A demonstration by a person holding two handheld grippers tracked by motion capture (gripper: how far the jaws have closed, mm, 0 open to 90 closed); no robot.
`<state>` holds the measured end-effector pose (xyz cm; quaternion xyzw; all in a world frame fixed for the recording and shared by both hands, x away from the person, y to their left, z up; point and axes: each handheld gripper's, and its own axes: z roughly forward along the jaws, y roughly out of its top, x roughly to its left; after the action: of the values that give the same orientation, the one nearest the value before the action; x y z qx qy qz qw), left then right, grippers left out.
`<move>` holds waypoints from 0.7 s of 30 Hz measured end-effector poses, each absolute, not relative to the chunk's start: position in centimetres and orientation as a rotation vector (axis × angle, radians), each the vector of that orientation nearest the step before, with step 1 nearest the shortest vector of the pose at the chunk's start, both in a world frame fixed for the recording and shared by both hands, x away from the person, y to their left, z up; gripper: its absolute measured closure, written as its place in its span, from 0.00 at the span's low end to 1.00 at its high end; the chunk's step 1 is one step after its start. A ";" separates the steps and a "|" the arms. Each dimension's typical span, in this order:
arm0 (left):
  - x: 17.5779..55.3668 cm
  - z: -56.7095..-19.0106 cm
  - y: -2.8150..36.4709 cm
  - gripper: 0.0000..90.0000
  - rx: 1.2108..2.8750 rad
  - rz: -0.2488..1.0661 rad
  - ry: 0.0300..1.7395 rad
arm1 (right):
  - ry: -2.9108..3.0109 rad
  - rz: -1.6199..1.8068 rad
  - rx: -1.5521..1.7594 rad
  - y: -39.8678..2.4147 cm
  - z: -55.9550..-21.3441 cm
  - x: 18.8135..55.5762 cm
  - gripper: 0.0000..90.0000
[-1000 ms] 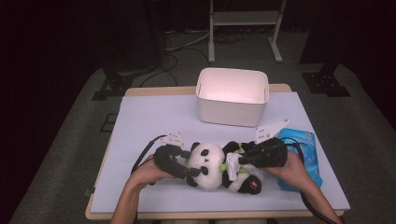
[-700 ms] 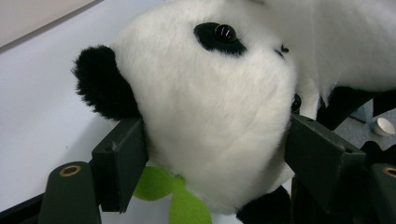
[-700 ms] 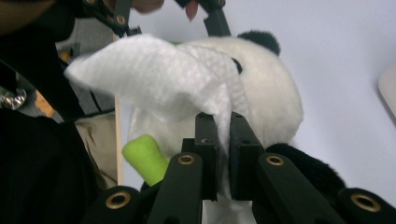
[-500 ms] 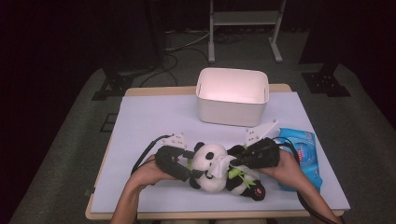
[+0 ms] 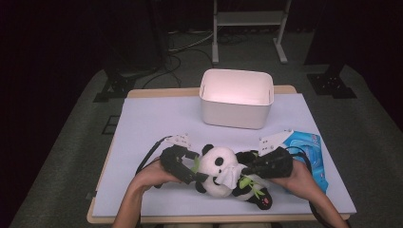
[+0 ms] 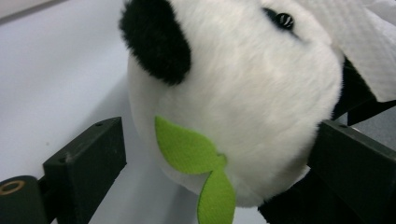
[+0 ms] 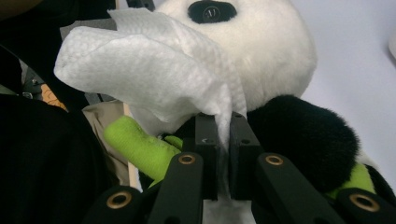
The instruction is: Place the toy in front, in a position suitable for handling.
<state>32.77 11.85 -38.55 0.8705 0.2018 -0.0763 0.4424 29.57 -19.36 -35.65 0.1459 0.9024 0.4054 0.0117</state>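
While right gripper (image 7: 223,135) pinched white wipe (image 7: 154,79) against panda toy (image 5: 223,173) on table (image 5: 157,123), left gripper (image 6: 215,158), jaws just widened, straddled head without clear squeeze. Advised: steady head, wipe face lightly, keep cloth clamped.

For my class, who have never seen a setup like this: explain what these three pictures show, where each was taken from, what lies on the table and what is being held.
A person works at a table, holding a two-jawed tool in each hand. One camera looks down from above; one rides on each tool, looking along its black jaws. On the table lie a toy panda, a white tub and a blue packet. The right claw is shut on a white wipe laid against the panda's face. The left claw has just been opening, its jaws standing either side of the panda's head.
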 end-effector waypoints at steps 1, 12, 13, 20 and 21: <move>32.8 -38.7 11.6 0.03 2.162 -0.205 0.493 | 2.815 1.265 0.455 -19.4 -35.7 29.5 0.93; 32.7 -38.6 11.6 0.33 2.113 -0.159 0.417 | 2.805 1.275 0.467 -18.8 -35.5 29.9 0.93; 32.7 -38.6 11.7 0.34 2.113 -0.153 0.423 | 2.806 1.273 0.463 -18.6 -35.4 30.1 0.93; 32.3 -36.8 13.2 0.37 2.098 -0.017 0.447 | 2.784 1.283 0.445 -17.4 -34.7 31.3 0.93; 32.2 -36.4 13.5 0.37 2.098 0.012 0.451 | 2.779 1.288 0.442 -17.1 -34.5 31.5 0.93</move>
<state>32.16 13.45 -36.39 0.8590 0.1845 0.0049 0.4776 31.51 -17.08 -34.54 0.1427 0.8977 0.4162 0.0234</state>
